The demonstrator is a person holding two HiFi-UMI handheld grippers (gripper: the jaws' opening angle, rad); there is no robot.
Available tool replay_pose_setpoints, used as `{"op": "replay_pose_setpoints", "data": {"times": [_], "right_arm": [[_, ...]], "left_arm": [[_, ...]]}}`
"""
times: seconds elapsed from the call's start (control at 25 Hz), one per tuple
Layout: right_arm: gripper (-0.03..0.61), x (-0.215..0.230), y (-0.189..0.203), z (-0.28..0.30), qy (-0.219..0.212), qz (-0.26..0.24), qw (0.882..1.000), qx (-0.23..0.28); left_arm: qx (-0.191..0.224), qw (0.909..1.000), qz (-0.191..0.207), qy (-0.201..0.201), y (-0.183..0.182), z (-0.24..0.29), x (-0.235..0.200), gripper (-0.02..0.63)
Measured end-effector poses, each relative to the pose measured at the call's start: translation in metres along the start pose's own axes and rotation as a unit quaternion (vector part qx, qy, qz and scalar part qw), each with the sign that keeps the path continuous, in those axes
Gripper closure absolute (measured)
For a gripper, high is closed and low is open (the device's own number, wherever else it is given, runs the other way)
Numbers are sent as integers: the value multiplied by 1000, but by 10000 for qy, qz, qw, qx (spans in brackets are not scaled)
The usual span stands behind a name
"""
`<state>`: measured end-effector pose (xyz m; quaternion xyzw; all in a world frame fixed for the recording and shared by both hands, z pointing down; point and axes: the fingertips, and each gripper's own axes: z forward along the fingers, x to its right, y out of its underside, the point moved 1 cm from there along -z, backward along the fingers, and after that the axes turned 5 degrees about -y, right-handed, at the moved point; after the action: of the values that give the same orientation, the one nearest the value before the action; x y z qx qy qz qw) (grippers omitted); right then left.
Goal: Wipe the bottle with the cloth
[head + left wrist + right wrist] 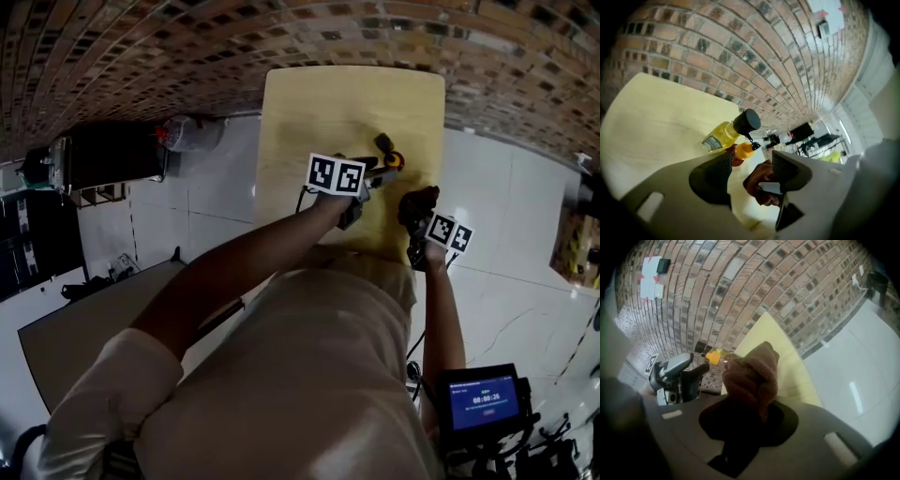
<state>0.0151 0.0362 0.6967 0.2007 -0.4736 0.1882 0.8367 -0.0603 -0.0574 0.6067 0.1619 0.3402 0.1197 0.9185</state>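
Note:
On the yellow table (309, 103) a yellow bottle (721, 135) with a black cap lies on its side. A small orange-capped bottle (743, 151) sits right at the tip of my left gripper's (751, 161) left finger, and no pad presses on it. The jaws stand apart. Through the gap shows the brown cloth (759, 185). My right gripper (750, 404) is shut on that bunched cloth (752, 376), holding it up just right of the left gripper (375, 172). In the head view the cloth (419, 200) hangs near the table's right front corner, with the bottles (388, 153) just beyond it.
A brick wall (141, 47) runs behind the table (656, 117). White floor tiles (506, 197) lie to the right. A dark cabinet (103, 155) and a clear bag (192, 133) stand to the left. A lit screen (483, 401) sits at the lower right.

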Motion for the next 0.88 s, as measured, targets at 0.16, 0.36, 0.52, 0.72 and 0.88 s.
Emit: {"op": "replay_pose_setpoints", "data": {"times": [0.16, 0.36, 0.52, 0.72, 0.88], "right_arm": [[486, -14, 9, 8, -208, -53, 9998, -46], [485, -24, 18, 16, -331, -69, 9993, -166], [485, -33, 25, 21, -358, -259, 9983, -390], [485, -50, 24, 36, -397, -723, 9952, -527], [485, -67, 17, 46, -396, -1306, 9890, -567]], "left_arm": [[-28, 9278, 3720, -282, -2, -32, 16, 199], [-176, 6593, 7508, -359, -13, -39, 41, 173], [-1007, 5141, 8518, 47, -5, -9, 44, 173], [-1978, 4264, 8816, 433, 9, 21, 28, 301], [-2052, 3894, 8967, 462, 17, 28, 28, 494]]}}
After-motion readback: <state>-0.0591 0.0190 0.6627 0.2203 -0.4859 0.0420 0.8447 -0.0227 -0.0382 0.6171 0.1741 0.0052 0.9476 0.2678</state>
